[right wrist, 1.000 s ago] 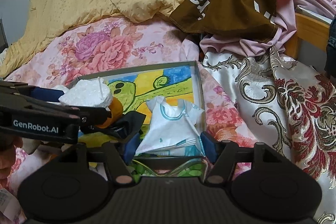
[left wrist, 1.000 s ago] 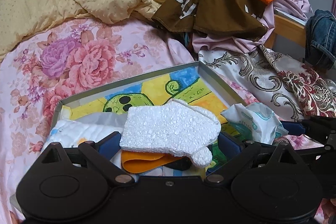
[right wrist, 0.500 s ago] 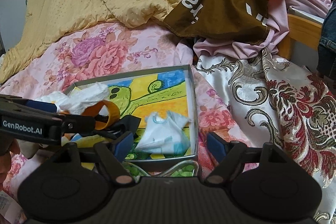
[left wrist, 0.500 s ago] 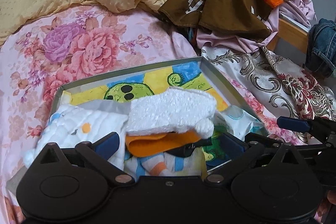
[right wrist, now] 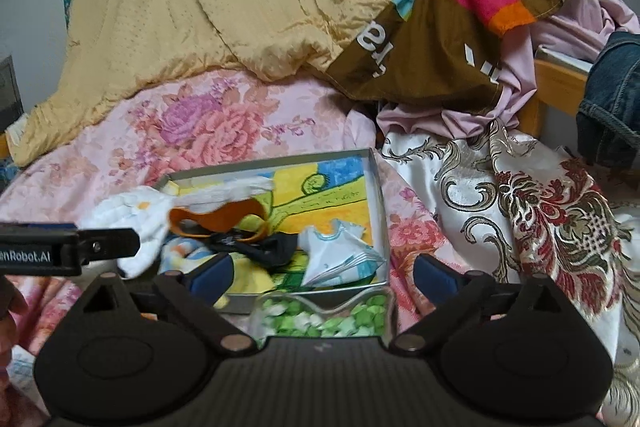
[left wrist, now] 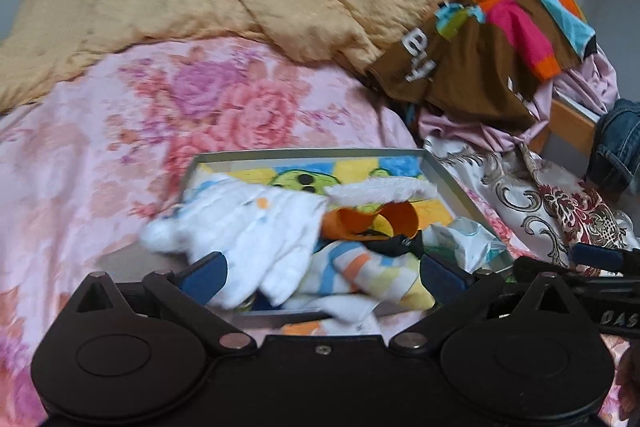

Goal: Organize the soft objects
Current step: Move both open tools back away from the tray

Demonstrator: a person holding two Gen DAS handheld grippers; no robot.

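Several soft items heaped in shallow tray (right wrist: 378,187) on bed: white cloth (left wrist: 256,227), foam slab (left wrist: 380,189). Light, limp; best pinched at bunched folds. Right gripper (right wrist: 322,269) just opened, empty; left gripper (left wrist: 324,273) spread, nothing clamped.

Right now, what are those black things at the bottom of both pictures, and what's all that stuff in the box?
Those are tools, not a robot. A person carries a hand-held gripper in each hand, like big tongs. A small camera rides on each one and looks out past its two blue-tipped fingers. One picture comes from the left hand-held gripper, the other from the right hand-held gripper. Both point at a shallow tray on a flowery bed sheet. In the tray lie an orange band and a tissue pack, and a white cloth spills over its edge. In front sits a clear box of green bits. The right one's jaws have just been opening. The left one's stand wide too, and neither seems to pinch anything.
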